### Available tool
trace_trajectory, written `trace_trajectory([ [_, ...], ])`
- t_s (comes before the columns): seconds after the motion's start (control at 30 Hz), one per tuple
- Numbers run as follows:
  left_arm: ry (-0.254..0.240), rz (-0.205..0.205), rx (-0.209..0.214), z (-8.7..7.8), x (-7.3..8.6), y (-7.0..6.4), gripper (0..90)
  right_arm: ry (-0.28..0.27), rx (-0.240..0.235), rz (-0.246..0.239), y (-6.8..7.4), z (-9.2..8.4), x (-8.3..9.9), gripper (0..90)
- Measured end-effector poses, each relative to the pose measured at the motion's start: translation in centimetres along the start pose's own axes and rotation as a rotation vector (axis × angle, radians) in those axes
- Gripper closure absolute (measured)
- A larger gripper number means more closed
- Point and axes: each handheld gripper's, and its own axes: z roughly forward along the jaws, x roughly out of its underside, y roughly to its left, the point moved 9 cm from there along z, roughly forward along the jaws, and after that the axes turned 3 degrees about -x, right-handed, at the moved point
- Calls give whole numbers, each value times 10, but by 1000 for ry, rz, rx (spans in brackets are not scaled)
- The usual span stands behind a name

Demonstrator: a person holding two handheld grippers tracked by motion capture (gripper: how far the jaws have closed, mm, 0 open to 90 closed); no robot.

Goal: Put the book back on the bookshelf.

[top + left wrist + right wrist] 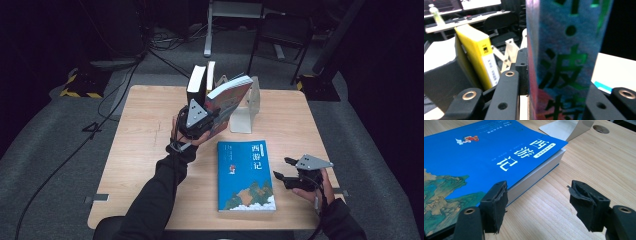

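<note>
Your left gripper [196, 120] has its jaws squeezed tight on the colourful book [227, 100], which you hold up in the air, tilted, right next to the two books standing at the back of the table [145, 130]. In the left gripper view the book's spine [564, 60] sits between the jaws, and the yellow book [477, 56] and a black book [441, 75] stand just to the side of them, with the white book stand [505, 53] behind. This book looks thick and probably a bit heavy, with a soft cover that can bend, so it may droop or slip if you pinch only a corner. Hold it near the spine, where it is stiffest, like you do now. Your right gripper [295, 175] rests low by the table with its jaws wide apart and nothing in them. The blue book [486, 160] lies flat just beside one of those jaws, touching the table. It looks thick and smooth on top, so it may slide. To pick it up, put one jaw under the open edge and one on the cover. The metal bookend [246, 112] stands beyond it.
</note>
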Motion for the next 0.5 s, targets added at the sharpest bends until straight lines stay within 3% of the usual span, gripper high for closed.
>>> trace_trajectory([
  [0.1, 6, -16, -30, 5, 4, 3, 741, 1, 1, -2, -1, 0, 0, 311],
  [0.27, -7, -69, -126, 19, 13, 2, 741, 4, -1, -6, 0, 2, 1, 311],
  [0.5, -14, -85, -178, 32, 21, 1, 740, 7, -8, -10, 1, 2, 1, 311],
])
